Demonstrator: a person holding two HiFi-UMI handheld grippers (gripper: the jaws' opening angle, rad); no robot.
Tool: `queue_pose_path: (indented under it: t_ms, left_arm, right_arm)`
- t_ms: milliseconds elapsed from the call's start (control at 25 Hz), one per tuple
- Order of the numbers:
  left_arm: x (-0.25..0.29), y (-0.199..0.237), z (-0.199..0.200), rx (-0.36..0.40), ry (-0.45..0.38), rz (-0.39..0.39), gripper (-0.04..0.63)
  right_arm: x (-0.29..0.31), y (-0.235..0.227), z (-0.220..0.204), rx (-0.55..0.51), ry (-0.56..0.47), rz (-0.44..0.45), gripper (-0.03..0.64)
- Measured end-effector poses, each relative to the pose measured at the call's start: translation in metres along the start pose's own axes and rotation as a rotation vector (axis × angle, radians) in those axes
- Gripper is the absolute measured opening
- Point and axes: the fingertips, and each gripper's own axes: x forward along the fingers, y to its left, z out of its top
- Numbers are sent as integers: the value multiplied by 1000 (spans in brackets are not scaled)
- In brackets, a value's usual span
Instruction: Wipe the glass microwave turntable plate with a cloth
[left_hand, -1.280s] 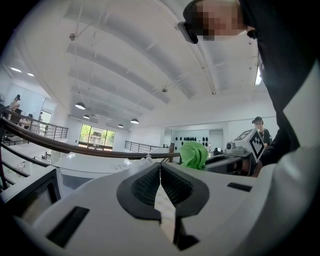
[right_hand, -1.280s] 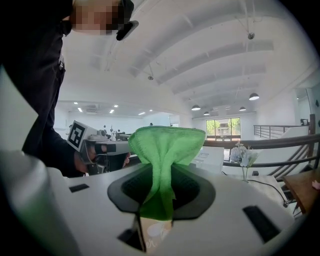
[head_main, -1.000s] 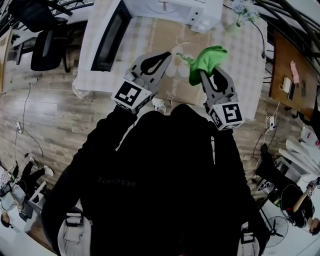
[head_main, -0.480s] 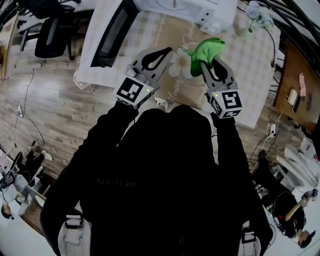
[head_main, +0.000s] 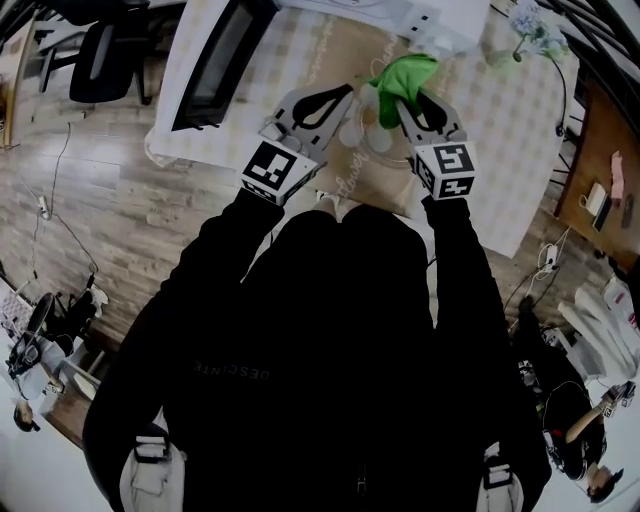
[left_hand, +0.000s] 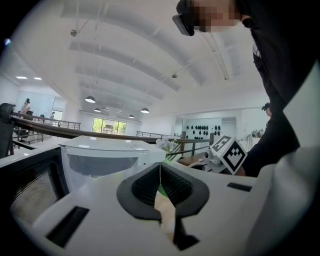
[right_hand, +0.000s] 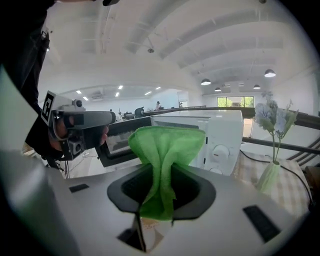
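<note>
My left gripper (head_main: 342, 96) is shut over the brown mat (head_main: 375, 175). A thin clear edge, the glass turntable plate (left_hand: 160, 167) seen edge-on, runs between its pads. In the head view the plate (head_main: 358, 128) shows only as a faint translucent disc between the two grippers. My right gripper (head_main: 405, 100) is shut on a bright green cloth (head_main: 404, 73), which bunches up out of the jaws beside the plate. In the right gripper view the green cloth (right_hand: 165, 150) fans out above my right gripper (right_hand: 159, 197), with the left gripper (right_hand: 82, 122) at the left.
A white microwave (head_main: 420, 15) stands at the table's far side with its door (head_main: 212, 62) swung open to the left. A vase of pale flowers (head_main: 528, 25) is at the far right. The table's near edge (head_main: 470, 225) runs just ahead of my body.
Both grippers have moved farther over the table toward the microwave. The cloth has come closer to the left gripper. Both stay shut.
</note>
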Motion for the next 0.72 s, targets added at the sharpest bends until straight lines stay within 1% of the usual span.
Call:
queue_pose_path:
  t_ms: [200,360,600,720]
  left_arm:
    - [16,6,-22,1,24,9,21]
    - [26,12,-45,-7,50,16,21]
    - [36,26,-67,-31,63,48,21]
    - [40,29,-74,-38,69,60,21]
  right_arm:
    - [31,-11,-15,-10,44,23,129]
    - [56,-18,-36,-34,88,33,129]
    - [88,-21,-63,-137,175,75,129]
    - [99,-20,-73,-216,227,103,129]
